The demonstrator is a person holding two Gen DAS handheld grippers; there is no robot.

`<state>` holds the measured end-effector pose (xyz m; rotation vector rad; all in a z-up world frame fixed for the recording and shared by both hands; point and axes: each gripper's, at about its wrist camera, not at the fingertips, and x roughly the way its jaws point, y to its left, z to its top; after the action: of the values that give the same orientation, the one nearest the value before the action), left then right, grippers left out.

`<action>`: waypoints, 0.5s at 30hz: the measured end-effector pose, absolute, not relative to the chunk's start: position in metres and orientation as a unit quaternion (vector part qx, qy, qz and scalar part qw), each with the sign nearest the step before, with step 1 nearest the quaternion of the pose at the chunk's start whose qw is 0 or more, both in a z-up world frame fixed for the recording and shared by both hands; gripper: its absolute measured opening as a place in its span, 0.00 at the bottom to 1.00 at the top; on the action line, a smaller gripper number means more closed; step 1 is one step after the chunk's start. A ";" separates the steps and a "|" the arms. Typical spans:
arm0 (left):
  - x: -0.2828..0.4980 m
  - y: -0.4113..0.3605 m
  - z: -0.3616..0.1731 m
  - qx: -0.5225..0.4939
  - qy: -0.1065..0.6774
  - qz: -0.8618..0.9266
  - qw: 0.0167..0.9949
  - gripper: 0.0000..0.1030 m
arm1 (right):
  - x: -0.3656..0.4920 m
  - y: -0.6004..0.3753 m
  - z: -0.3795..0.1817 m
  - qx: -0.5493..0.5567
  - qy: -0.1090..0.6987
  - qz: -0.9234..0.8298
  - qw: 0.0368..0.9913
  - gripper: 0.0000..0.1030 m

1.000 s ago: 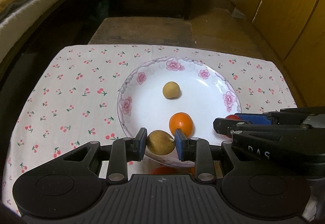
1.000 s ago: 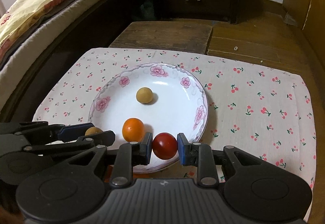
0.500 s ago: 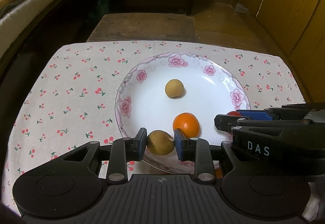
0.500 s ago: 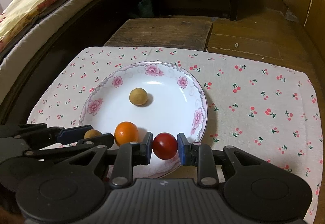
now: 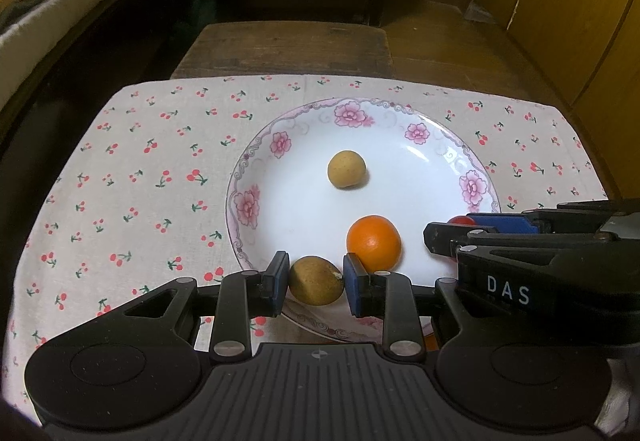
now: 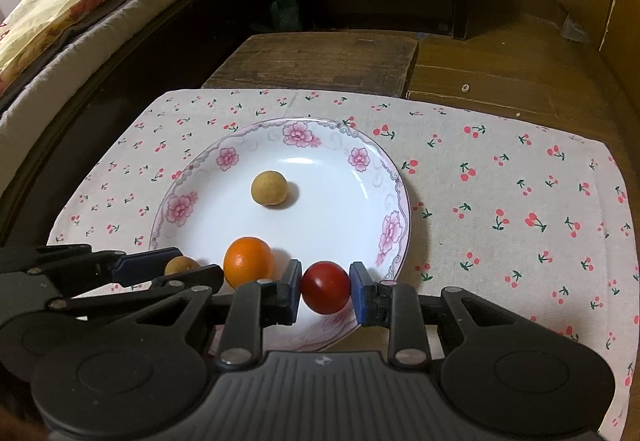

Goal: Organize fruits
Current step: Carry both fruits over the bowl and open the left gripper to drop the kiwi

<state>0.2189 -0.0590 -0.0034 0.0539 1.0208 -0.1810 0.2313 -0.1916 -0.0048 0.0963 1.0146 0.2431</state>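
A cherry-print cloth (image 5: 132,177) covers the table, with a bare strip of dark wooden table (image 5: 284,45) showing past its far edge. On the cloth sits a white plate (image 5: 400,121) with a pink flower border, near the middle and toward the near edge. The left gripper (image 5: 316,283) and the right gripper (image 6: 325,287) come in side by side over the plate's near rim, both angled downward, the right one crossing the right side of the left wrist view. An orange (image 5: 373,247) rests in the plate's near part, between the two grippers and just beyond their tips; round, it shows no clear long axis. The left jaws pinch a brownish, slightly oval fruit (image 5: 316,280) over the near rim; its long axis runs across from pad to pad, with a small stem end turned toward the right pad. The right jaws pinch a red round fruit (image 6: 325,287), also over the near rim, just right of the orange. A smaller tan round fruit (image 5: 346,174) lies alone near the plate's centre, well apart from the others. Whether the two held fruits touch the plate cannot be told.
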 end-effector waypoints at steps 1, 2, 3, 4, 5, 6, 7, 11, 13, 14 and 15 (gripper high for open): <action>0.219 -0.059 -0.003 0.026 0.488 -0.086 0.868 0.35 | 0.231 -0.191 -0.005 0.045 0.484 0.116 0.866 0.28; 0.219 -0.059 -0.003 0.026 0.487 -0.086 0.869 0.35 | 0.231 -0.191 -0.005 0.045 0.484 0.115 0.866 0.28; 0.219 -0.059 -0.003 0.026 0.487 -0.086 0.868 0.35 | 0.231 -0.191 -0.005 0.045 0.483 0.115 0.867 0.28; 0.219 -0.059 -0.003 0.027 0.487 -0.086 0.869 0.35 | 0.231 -0.191 -0.004 0.045 0.484 0.115 0.867 0.28; 0.219 -0.059 -0.003 0.026 0.487 -0.086 0.869 0.35 | 0.231 -0.192 -0.004 0.046 0.483 0.115 0.867 0.28; 0.219 -0.059 -0.003 0.026 0.487 -0.086 0.869 0.35 | 0.231 -0.192 -0.005 0.046 0.483 0.114 0.867 0.28; 0.219 -0.058 -0.003 0.025 0.487 -0.085 0.869 0.36 | 0.231 -0.191 -0.004 0.046 0.483 0.114 0.867 0.28; 0.219 -0.058 -0.001 0.027 0.485 -0.084 0.870 0.37 | 0.231 -0.191 -0.003 0.044 0.481 0.112 0.869 0.28; 0.219 -0.058 0.001 0.026 0.483 -0.084 0.871 0.38 | 0.231 -0.191 -0.001 0.043 0.479 0.111 0.870 0.28; 0.218 -0.057 0.002 0.024 0.482 -0.085 0.872 0.38 | 0.230 -0.192 0.000 0.044 0.478 0.110 0.871 0.28; 0.219 -0.057 0.003 0.023 0.480 -0.086 0.873 0.39 | 0.230 -0.192 0.001 0.045 0.476 0.110 0.871 0.28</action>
<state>0.2185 -0.0573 0.0035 0.0486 1.0037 -0.1788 0.2300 -0.1924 0.0010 0.0947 0.9955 0.2298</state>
